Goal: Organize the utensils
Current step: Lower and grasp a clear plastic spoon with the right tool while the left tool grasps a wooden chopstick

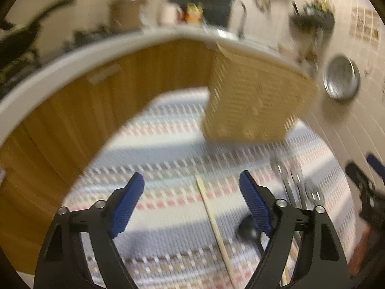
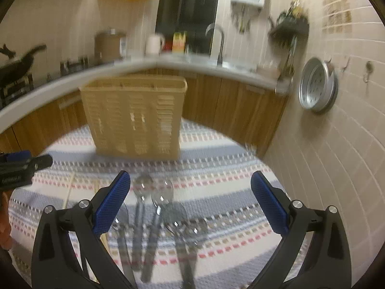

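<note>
A tan slatted utensil holder with several compartments stands upright on the striped cloth; it also shows in the left wrist view. Several metal spoons lie side by side on the cloth under my right gripper, which is open and empty above them. My left gripper is open and empty above a pale wooden chopstick. A black spoon lies by its right finger, and the metal spoons lie further right. Pale chopsticks lie left of the spoons.
The striped cloth covers a round table. A wooden cabinet with a white counter curves behind it. A tiled wall with a hanging metal pan is on the right. The other gripper shows at each view's edge.
</note>
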A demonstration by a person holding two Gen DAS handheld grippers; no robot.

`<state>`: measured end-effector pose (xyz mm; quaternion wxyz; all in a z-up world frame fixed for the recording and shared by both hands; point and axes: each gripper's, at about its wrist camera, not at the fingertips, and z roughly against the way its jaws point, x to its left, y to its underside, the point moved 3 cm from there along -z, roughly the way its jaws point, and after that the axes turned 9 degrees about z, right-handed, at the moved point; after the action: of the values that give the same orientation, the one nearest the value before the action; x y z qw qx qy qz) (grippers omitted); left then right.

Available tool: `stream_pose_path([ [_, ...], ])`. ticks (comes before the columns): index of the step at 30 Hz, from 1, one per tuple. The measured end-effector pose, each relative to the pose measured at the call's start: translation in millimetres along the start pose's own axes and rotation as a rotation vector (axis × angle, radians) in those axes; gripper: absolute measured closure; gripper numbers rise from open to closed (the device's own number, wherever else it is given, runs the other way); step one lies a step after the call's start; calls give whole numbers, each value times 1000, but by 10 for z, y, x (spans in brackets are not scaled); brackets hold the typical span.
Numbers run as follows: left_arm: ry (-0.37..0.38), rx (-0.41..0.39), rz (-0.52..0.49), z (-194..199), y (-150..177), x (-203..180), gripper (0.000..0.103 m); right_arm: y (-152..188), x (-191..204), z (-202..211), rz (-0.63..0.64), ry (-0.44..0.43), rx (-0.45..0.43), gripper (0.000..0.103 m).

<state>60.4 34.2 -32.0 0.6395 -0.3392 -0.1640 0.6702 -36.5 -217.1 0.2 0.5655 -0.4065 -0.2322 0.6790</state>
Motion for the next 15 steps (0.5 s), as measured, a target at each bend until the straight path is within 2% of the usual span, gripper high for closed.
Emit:
stream_pose_path([
  [2, 68, 91, 6, -116, 23, -22, 38, -54, -41, -132, -5, -85, 134, 8],
  [4, 81, 152, 27, -240, 48, -27, 39, -66, -79, -228, -24, -138, 214, 16],
  [6, 68, 182, 28, -353, 65, -30, 46, -67, -89, -364, -41, -196, 294, 33],
  [10, 48, 243, 35, -481, 72, -36, 50, 26, -149, -547, -83, -294, 412, 54],
  [12, 51, 276, 39, -530, 72, -21, 55, 145, -188, -608, -98, -336, 462, 70],
  [15, 40, 301, 19, -615, 97, -77, 57, 240, -160, -642, -92, -395, 507, 71],
])
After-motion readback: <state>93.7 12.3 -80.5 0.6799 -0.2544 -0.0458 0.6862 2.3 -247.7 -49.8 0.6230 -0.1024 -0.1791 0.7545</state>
